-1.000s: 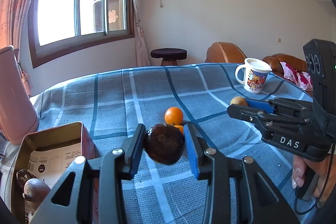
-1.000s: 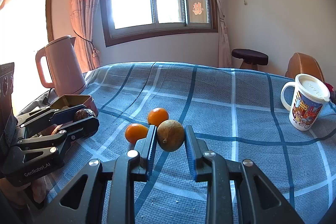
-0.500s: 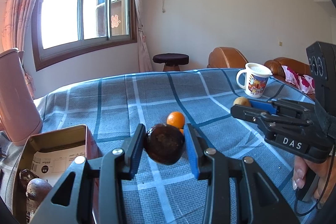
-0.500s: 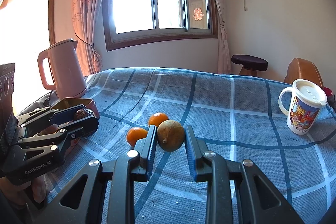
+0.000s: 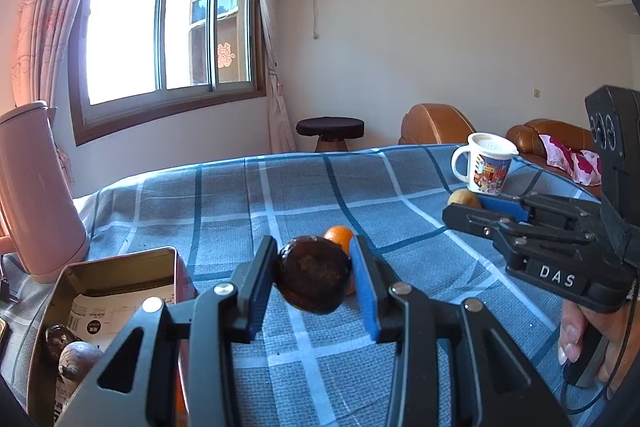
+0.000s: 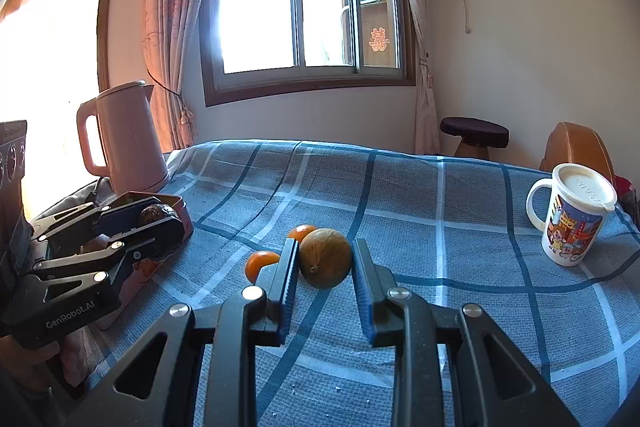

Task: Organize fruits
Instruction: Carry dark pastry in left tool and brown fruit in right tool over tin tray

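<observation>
Fruits are split between both tools and the desk. The left tool [image 5: 314, 281] is clamped on a dark brown fruit [image 5: 313, 279], carried clear of the blue checked cloth [image 5: 320, 187] and just beside the open metal tin [image 5: 120, 267]; this position suggests the fruit is bound for the tin, which already holds two similar dark fruits [image 5: 70, 351] at its near end. The right tool [image 6: 325, 261] is closed on a tan round fruit [image 6: 325, 258], gripped across its widest part, likely to keep it from rolling out. It hangs above the cloth, well apart from the tin. Two oranges [image 6: 262, 264] rest loose on the desk just beyond the right tool, one nearer than the other, not yet collected. A pink kettle [image 6: 124, 139] stands behind the tin and a lidded cartoon mug [image 6: 572, 219] sits at the far right, both outside the working path. Sorting appears partly complete: two fruits in the tin, two in hand, two outstanding.
</observation>
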{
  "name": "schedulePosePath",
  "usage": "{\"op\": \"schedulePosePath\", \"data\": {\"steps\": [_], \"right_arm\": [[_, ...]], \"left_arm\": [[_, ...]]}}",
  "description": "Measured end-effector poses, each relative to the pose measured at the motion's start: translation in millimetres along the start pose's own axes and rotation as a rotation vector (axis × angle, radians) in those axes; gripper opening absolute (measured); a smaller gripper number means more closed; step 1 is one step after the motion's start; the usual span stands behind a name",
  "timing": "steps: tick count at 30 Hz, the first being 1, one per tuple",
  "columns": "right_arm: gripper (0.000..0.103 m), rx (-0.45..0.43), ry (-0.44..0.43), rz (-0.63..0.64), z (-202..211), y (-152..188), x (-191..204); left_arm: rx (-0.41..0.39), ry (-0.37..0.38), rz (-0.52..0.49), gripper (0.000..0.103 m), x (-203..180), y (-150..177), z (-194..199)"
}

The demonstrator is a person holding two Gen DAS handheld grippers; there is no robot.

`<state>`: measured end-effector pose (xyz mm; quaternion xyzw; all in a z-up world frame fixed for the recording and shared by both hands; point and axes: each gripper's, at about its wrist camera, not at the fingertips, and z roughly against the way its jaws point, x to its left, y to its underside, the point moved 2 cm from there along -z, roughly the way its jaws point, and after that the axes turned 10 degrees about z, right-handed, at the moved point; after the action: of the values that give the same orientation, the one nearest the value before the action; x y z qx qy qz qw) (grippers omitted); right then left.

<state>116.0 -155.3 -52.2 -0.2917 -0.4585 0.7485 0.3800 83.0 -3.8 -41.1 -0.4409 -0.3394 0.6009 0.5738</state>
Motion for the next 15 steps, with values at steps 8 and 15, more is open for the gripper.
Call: {"op": "schedulePosePath", "data": {"steps": [8, 15], "right_arm": [[0.028, -0.020, 0.012, 0.007, 3.8, -1.3, 1.3], [0.028, -0.036, 0.025, 0.012, 7.8, -1.7, 2.2]], "left_arm": [[-0.027, -0.003, 0.006, 0.039, 1.7, -0.8, 4.3], [-0.050, 0.001, 0.000, 0.039, -0.2, 0.1, 10.8]]}}
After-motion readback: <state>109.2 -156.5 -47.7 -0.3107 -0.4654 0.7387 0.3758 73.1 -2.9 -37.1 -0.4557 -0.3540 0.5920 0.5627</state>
